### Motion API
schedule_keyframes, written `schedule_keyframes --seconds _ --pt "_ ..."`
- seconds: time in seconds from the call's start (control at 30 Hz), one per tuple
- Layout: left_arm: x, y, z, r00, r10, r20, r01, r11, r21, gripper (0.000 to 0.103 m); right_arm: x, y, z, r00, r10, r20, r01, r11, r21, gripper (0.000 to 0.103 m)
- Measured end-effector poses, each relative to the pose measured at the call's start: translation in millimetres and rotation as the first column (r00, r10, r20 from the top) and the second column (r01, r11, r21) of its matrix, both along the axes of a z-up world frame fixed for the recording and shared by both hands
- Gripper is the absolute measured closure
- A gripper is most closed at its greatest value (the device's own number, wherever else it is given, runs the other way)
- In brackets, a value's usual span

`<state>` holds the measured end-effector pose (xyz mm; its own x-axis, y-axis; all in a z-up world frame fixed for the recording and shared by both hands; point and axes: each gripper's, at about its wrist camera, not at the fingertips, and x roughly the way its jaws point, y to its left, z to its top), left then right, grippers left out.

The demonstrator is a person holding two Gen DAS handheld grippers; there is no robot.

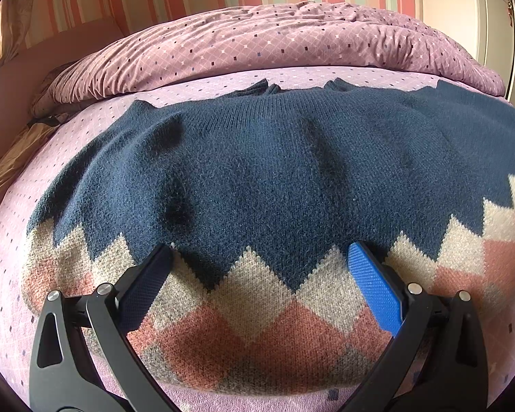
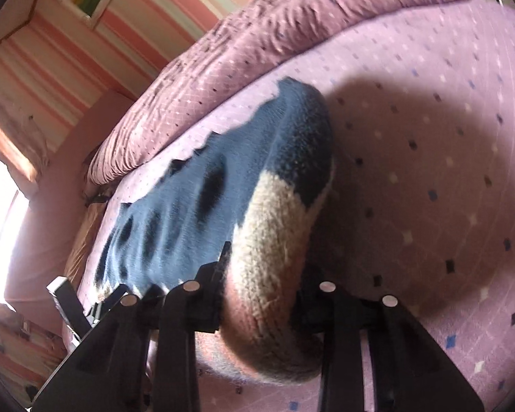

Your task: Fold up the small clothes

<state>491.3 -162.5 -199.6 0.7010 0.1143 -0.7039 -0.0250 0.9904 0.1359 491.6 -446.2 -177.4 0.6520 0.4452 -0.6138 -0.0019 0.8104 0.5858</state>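
A small knitted sweater (image 1: pixel 257 171), navy with a beige, pink and grey diamond band along its near edge, lies spread on the bed. My left gripper (image 1: pixel 259 257) is open, its fingers resting low over the diamond band, one blue pad (image 1: pixel 372 288) showing. In the right wrist view my right gripper (image 2: pixel 261 295) is shut on the sweater (image 2: pixel 267 250), pinching its beige and pink edge so the fabric bulges up between the fingers. The navy part trails away to the left on the sheet.
The bed has a lilac dotted sheet (image 2: pixel 429 171). A bunched mauve duvet (image 1: pixel 274 41) lies along the far side, against a striped wall. A tan cloth (image 1: pixel 13 164) sits at the left edge of the bed.
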Motion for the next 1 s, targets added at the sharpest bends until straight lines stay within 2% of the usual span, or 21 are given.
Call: schedule_keyframes --seconds 0.2,0.43,0.6,0.7,0.87,0.93,1.0 --pt "0 3 0 1.000 -0.004 0.000 0.004 1.000 -0.029 0.003 -2 17 34 0.997 0.019 0.069 -0.019 1.000 0.000 0.074" --pt "-14 8 -2 0.997 -0.067 -0.049 0.059 0.985 -0.161 0.003 -5 52 74 0.980 0.103 0.173 -0.100 0.995 -0.025 0.074" --pt "-15 7 -3 0.995 -0.064 -0.075 0.046 0.974 -0.224 0.003 -5 92 101 0.954 0.219 0.206 -0.195 0.972 -0.132 0.075" --pt "-19 4 -3 0.994 -0.075 -0.074 0.056 0.971 -0.234 0.003 -10 108 111 0.935 0.282 0.214 -0.247 0.953 -0.178 0.075" --pt "-38 7 0 0.986 -0.165 -0.025 0.148 0.934 -0.324 0.003 -11 108 109 0.938 0.282 0.203 -0.249 0.952 -0.177 0.075" --pt "-38 5 -1 0.982 -0.184 -0.032 0.165 0.938 -0.305 0.003 -10 104 107 0.941 0.274 0.198 -0.244 0.956 -0.160 0.075" --pt "-36 -7 -6 0.978 -0.197 -0.068 0.178 0.960 -0.215 0.003 -7 103 105 0.942 0.274 0.191 -0.246 0.956 -0.158 0.075"
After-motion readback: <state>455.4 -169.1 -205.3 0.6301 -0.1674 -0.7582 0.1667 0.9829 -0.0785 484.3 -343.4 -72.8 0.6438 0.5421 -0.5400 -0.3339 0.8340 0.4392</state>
